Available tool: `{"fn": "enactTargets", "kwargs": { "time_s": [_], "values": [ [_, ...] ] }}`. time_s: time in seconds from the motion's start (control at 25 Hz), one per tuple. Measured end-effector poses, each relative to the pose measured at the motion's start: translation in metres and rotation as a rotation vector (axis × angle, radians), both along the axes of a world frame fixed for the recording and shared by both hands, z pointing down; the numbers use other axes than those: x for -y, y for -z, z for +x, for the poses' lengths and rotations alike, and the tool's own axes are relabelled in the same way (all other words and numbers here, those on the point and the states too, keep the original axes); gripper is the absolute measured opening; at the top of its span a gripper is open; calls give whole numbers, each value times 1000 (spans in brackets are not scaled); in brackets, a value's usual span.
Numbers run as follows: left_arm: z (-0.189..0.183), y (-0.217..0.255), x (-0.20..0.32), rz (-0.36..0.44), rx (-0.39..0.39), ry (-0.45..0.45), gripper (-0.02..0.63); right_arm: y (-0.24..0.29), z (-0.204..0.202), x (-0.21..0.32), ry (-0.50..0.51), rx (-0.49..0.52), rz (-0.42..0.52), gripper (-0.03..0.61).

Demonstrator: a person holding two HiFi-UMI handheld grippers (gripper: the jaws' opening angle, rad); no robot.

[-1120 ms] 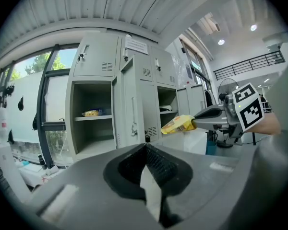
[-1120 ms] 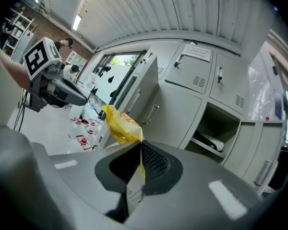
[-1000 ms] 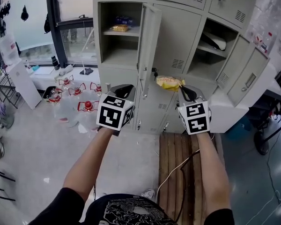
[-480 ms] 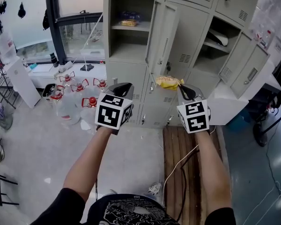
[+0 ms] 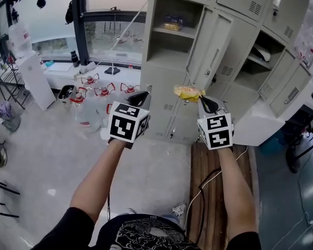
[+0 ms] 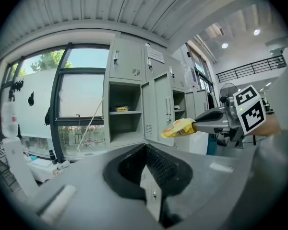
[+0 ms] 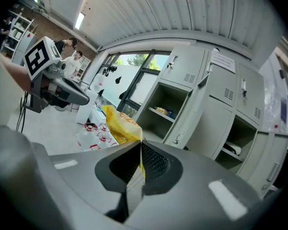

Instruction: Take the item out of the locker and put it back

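Head view puts my right tool just right of centre, pressed together on the edge of the yellow snack packet. The packet sticks out toward 9 o'clock from the tips. It is in the air in front of the locker, short of the open compartment at 12 o'clock. I judge the thin edge grip is chosen so the bag's bulk leads ahead of the jaws and can land on a shelf first. My left tool sits at 9 o'clock of the packet, pressed together on nothing. I think it is simply carried level with the other, away from the half-open door.

Right gripper view shows what the head view cannot: the packet's edge pinched flat between the jaws, and two people standing far off at 10 o'clock. Left gripper view gives the side-on look. The packet juts from the right tool's tips at 2 o'clock, with open air between it and the locker, and the left jaws meet with nothing between them.
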State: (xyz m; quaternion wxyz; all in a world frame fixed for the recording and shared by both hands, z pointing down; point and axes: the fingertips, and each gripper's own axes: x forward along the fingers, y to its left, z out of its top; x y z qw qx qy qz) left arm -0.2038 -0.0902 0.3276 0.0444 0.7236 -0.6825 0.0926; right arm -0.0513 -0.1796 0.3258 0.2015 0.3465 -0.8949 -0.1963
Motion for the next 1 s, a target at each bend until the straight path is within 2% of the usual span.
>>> {"fn": "enactTargets", "kwargs": {
  "time_s": [0.52,1.0],
  "values": [
    [-96,-9,-61,3,-10,120,2,-7,-108,-43,107,-7,-15,28],
    [-145,-7,-100,0,-15,208,2,-5,-165,-67,184,4,-19,28]
  ]
}}
